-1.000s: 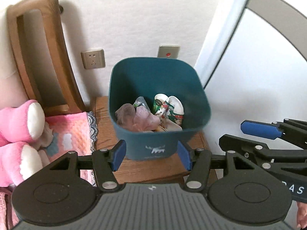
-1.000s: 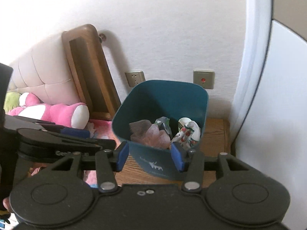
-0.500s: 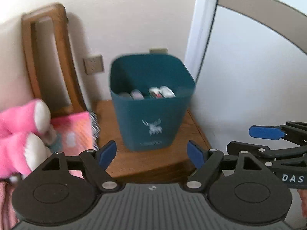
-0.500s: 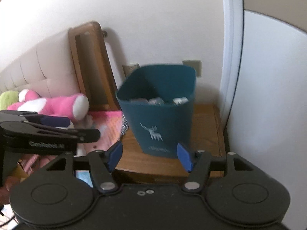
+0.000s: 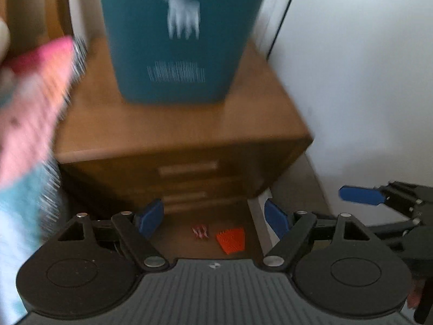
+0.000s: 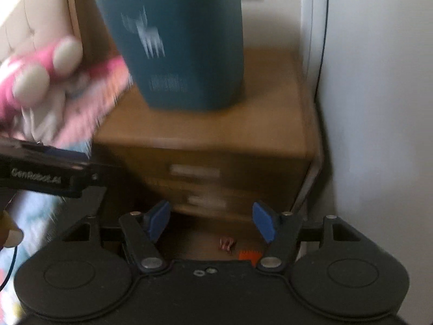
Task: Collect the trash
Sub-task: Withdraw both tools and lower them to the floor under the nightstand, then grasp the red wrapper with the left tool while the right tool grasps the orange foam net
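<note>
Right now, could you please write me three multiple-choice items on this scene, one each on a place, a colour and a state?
1. Where does the teal bin stand?
A. on the wooden nightstand
B. on the floor
C. on the bed

2. What colour is the flat scrap on the floor in front of the nightstand?
A. green
B. orange
C. white

3. How do the left gripper and right gripper stand?
A. each shut on a scrap
B. left shut on the bin
C. both with nothing between the pads

Answers:
1 A, its base rests on the nightstand's top.
2 B, it shows bright orange beside a small red-and-white scrap.
3 C, the blue pads stand apart, jaws opening, with only floor seen between them.
</note>
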{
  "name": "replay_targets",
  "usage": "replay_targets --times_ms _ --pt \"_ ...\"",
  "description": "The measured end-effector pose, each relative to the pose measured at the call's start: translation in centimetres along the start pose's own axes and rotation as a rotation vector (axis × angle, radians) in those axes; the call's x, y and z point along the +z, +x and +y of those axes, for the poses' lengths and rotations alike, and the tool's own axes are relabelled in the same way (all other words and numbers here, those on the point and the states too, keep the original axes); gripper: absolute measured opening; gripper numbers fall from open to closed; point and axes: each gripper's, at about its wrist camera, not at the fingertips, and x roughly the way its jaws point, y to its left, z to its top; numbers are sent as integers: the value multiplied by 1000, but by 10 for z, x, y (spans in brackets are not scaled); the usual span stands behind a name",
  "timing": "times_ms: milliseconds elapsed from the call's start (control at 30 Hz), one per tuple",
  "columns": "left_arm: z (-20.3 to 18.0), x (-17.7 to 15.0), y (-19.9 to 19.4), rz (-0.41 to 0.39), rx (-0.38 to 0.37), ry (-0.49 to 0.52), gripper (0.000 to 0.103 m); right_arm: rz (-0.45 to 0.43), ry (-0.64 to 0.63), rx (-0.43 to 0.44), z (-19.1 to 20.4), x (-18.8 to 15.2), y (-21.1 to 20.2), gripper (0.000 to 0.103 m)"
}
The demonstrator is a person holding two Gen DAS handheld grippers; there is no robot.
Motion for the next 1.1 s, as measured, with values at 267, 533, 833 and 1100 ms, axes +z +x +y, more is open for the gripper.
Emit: replay_targets --times_ms 267,533,833,1100 --pt "9 -86 180 128 36 -43 89 145 83 17 -51 -113 167 68" --pt "32 -142 345 242 62 -102 89 233 64 -37 -91 -199 306 68" --pt "45 -162 453 309 94 -85 89 301 36 -49 -108 -223 400 68" --pt "43 -167 508 370 156 -47 89 322 87 -88 -119 -234 430 70"
